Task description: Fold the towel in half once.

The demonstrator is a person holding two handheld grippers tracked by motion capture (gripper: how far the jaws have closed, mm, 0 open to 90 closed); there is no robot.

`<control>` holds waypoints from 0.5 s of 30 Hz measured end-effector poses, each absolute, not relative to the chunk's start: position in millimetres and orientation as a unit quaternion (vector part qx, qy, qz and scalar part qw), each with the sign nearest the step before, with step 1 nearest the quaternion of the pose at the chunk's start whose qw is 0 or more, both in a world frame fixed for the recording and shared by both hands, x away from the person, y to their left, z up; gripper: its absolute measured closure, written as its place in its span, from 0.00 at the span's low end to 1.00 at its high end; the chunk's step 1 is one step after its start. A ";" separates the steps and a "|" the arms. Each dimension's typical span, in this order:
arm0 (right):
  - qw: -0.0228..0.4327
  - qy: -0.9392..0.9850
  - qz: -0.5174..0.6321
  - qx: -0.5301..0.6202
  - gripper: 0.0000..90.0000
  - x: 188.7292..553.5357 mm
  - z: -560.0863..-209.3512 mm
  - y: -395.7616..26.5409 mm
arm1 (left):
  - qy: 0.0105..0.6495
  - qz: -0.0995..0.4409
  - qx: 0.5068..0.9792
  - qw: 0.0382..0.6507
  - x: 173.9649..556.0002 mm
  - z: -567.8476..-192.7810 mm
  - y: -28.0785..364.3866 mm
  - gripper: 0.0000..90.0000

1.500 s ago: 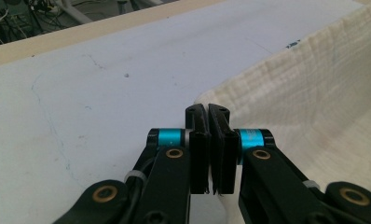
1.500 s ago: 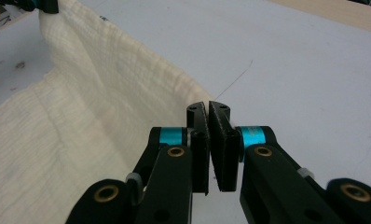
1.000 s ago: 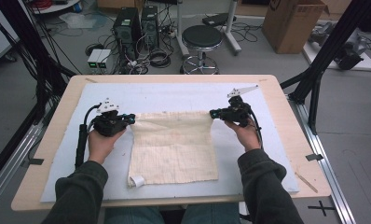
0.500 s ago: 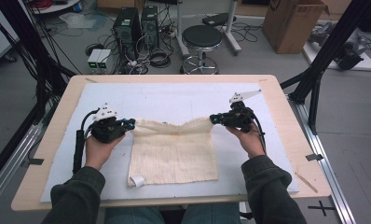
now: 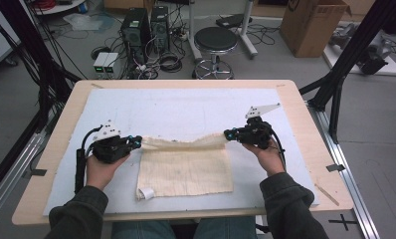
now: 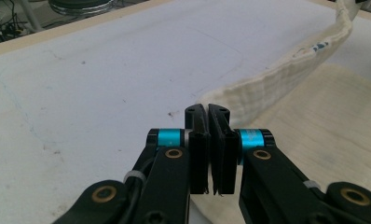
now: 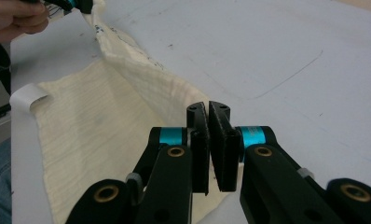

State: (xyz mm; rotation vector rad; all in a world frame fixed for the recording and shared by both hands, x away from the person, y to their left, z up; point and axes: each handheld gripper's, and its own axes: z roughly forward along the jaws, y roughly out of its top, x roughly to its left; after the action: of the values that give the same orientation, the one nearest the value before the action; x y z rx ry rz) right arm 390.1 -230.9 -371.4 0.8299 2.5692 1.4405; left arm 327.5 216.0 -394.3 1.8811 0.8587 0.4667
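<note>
Cloth (image 5: 186, 169): cream, on the white mat (image 5: 186, 107); far edge lifted, near part lying flat
Left gripper (image 5: 136, 142): clamped on the far left corner
Right gripper (image 5: 229, 134): clamped on the far right corner
Tag (image 5: 146, 193): white, at the near left corner

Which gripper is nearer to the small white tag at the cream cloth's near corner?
Left. The left gripper grips the cream cloth's far-left corner, on the white tag's side. The right gripper grips the far-right corner, diagonally across.
</note>
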 end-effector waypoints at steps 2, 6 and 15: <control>0.042 0.842 0.466 0.270 0.96 386.7 -372.0 -231.2 | 0.350 0.191 0.776 0.489 323.5 -395.7 216.0 0.96; 0.044 0.841 0.469 0.265 0.96 381.2 -373.9 -233.9 | 0.345 0.189 0.778 0.490 316.4 -398.2 216.0 0.96; 0.041 0.845 0.466 0.261 0.96 366.2 -380.8 -237.7 | 0.324 0.189 0.790 0.486 298.1 -398.7 215.4 0.96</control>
State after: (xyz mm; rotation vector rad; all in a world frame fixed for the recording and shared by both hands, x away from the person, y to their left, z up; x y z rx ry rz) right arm 366.2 -237.7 -380.8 0.8003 2.5870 1.4262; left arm 298.1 215.4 -398.7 1.9213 0.7874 0.4610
